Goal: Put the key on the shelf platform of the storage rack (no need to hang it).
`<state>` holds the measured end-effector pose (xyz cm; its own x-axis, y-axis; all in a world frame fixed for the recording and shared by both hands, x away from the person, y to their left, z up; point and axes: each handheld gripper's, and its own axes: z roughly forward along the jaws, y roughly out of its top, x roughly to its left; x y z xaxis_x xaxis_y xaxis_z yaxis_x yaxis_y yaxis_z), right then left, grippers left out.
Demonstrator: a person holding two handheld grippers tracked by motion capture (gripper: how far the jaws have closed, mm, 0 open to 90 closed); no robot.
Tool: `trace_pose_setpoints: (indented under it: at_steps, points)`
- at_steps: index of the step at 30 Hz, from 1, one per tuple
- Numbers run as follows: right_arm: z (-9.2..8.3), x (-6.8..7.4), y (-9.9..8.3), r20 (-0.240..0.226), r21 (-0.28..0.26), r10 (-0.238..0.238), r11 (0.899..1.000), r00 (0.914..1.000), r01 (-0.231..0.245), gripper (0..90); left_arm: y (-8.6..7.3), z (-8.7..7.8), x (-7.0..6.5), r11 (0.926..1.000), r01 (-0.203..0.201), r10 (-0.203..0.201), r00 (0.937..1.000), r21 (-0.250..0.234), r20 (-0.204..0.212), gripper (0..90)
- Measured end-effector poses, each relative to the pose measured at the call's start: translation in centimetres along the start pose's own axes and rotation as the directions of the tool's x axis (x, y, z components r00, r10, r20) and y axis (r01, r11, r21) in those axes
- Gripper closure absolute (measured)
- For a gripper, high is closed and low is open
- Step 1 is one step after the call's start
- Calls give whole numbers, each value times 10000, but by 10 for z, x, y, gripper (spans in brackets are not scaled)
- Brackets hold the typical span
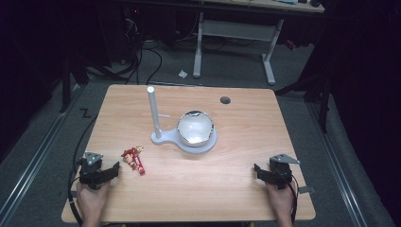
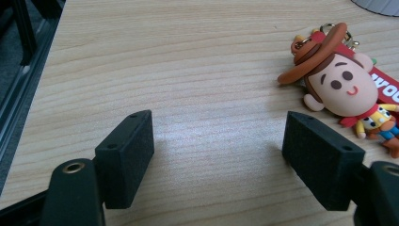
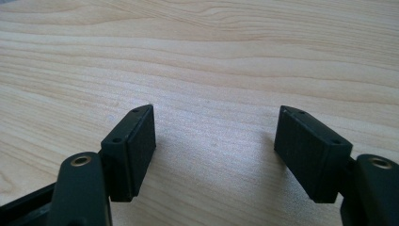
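Light wooden table (image 1: 227, 179), left gripper (image 1: 112, 172) resting near the front left edge with jaws spread wide and empty, cowboy-doll keychain (image 1: 133, 159) just beside it, right gripper (image 1: 259, 171) likewise wide open at front right, white bowl (image 1: 195, 127) on a post stand (image 1: 156, 118) mid-table.

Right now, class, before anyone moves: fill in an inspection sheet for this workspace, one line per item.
Surface: wooden table, round hole near far edge.
Job's things: cowboy keychain lying flat; white stand with upright post; bowl on its base.
Clutter: nothing seen.
Grippers: left tool open beside the keychain, not touching; right tool open over bare wood.
Cables: black cable off the left edge.
Surroundings: dark floor, white desk frame behind.
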<state>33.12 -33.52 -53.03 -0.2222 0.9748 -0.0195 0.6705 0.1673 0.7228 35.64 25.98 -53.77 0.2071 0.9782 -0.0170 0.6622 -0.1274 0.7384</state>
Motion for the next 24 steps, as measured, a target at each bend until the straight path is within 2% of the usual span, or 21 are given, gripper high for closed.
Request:
trace_pose_setpoints:
  at_steps: [11, 24]
  points:
    - [0, 0, 0, -32, -7, 4, 10000, 10000, -4, 299, 0, 1, 0, 10000, -63, 63, 9999, 48, 104, 220]
    - [0, 0, 0, -33, -7, -3, 10000, 10000, 3, 298, 0, 1, -1, 10000, -36, 36, 10000, 58, 80, 221]
